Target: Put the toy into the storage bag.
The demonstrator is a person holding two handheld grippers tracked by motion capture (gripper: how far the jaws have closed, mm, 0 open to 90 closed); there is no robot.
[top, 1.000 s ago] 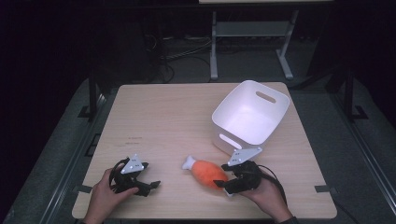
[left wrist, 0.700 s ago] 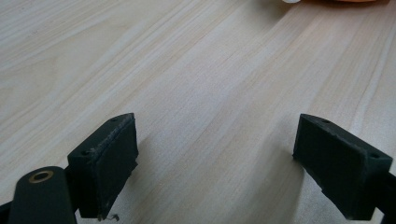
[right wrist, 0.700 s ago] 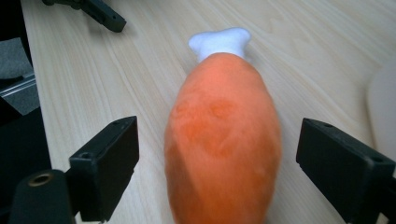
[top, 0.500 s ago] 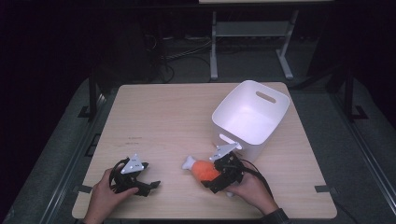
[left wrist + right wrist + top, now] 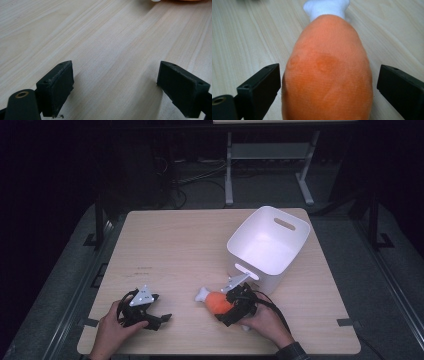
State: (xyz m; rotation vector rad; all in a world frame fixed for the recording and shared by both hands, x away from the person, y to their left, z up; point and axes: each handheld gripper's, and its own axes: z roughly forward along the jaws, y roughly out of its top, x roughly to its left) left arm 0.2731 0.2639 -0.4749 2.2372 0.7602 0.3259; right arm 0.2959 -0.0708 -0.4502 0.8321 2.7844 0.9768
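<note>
An orange plush drumstick (image 5: 218, 301) with a white bone end lies on the wooden table (image 5: 185, 245) near its front edge. My right gripper (image 5: 231, 308) is open around it: in the right gripper view the orange body (image 5: 327, 75) sits between the two jaws, with a small gap on each side. My left gripper (image 5: 159, 319) rests at the front left of the table, open, with bare wood between its jaws (image 5: 117, 87).
A white plastic bin (image 5: 267, 247) with handle slots stands tilted at the right of the table, just behind the right gripper. A metal stand (image 5: 270, 155) and cables lie on the dark floor beyond the table.
My right gripper has moved left and forward over the drumstick, so the toy now sits between its jaws. The left gripper has stayed put.
</note>
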